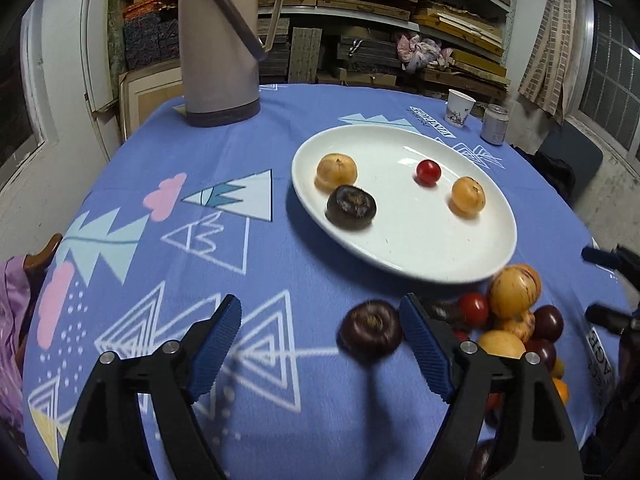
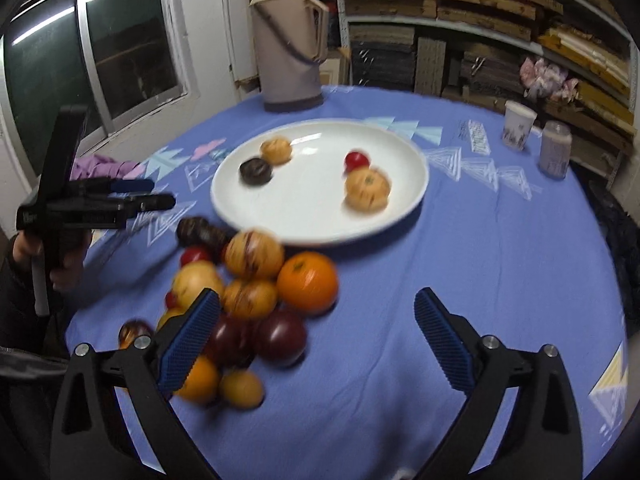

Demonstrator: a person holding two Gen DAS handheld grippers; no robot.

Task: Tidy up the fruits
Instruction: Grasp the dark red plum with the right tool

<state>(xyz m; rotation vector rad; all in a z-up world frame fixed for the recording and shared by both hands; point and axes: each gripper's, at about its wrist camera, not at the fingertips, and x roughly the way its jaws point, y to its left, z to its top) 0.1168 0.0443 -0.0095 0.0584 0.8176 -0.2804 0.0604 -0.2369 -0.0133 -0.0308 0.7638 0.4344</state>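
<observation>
A white plate [image 1: 440, 256] on the blue tablecloth holds two yellow-orange fruits [image 1: 336, 170], a cherry tomato [image 1: 428, 172] and a dark purple fruit [image 1: 351, 207]. My left gripper [image 1: 320, 312] is open near the plate's front edge. A second dark fruit [image 1: 370, 330] lies on the cloth between its fingers, close to the right pad and not gripped. A pile of loose fruit [image 2: 244, 296] with an orange [image 2: 307, 282] sits in front of the plate [image 2: 320, 216]. My right gripper [image 2: 318, 304] is open over the pile's right side and holds nothing. The left gripper [image 2: 158, 193] shows at the left.
A tall beige thermos [image 1: 218, 40] stands at the table's far side. A paper cup [image 1: 460, 107] and a can [image 1: 495, 124] stand at the far right edge. Purple cloth [image 1: 12, 320] hangs on a chair at the left. Shelves of stacked boards fill the back wall.
</observation>
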